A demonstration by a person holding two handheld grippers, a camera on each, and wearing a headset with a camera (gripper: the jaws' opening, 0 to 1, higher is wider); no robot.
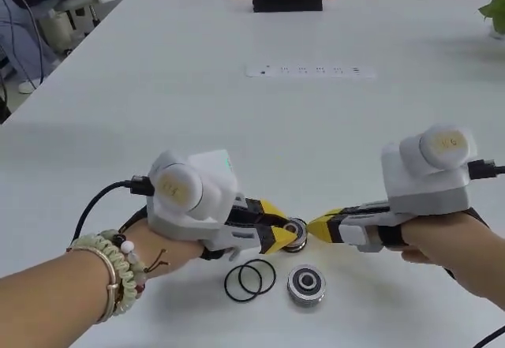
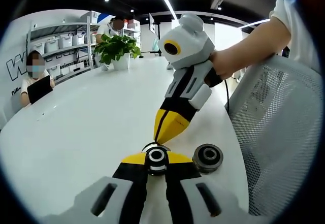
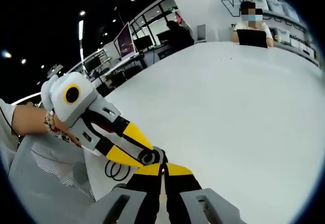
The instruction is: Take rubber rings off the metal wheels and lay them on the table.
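A: What is the left hand-held gripper [image 1: 278, 236] doing?

B: It is holding a small metal wheel [image 1: 296, 233]. Its two yellow tips are squeezed on the wheel, one on each side. You can see this well in the left gripper view, where the wheel sits right between the tips, just above the white table [image 1: 237, 111].

A: And the right hand-held gripper [image 1: 314, 226]?

B: It points at the left one, tip to tip. Its yellow tips are pressed together with just a thin dark line between them. They touch the edge of the same wheel. I cannot tell if they are pinching a ring there, because it is too small to see.

A: Where are the rubber rings [image 1: 251, 279]?

B: Two thin black rings lie flat on the table, near the person. They overlap a little. They are just below the left hand-held gripper in the head view.

A: Is there another wheel?

B: Yes. The other wheel [image 1: 305, 282] lies on the table just beside the two rings, on their right in the head view. Nothing is touching it. It has a dark band around its side.

A: What else can you see?

B: The left arm wears a bead bracelet [image 1: 118, 273]. A flat row of sockets [image 1: 312, 70] sits in the middle of the table, well apart from the wheels. A green plant [image 2: 118, 49] stands at the far end in the left gripper view.
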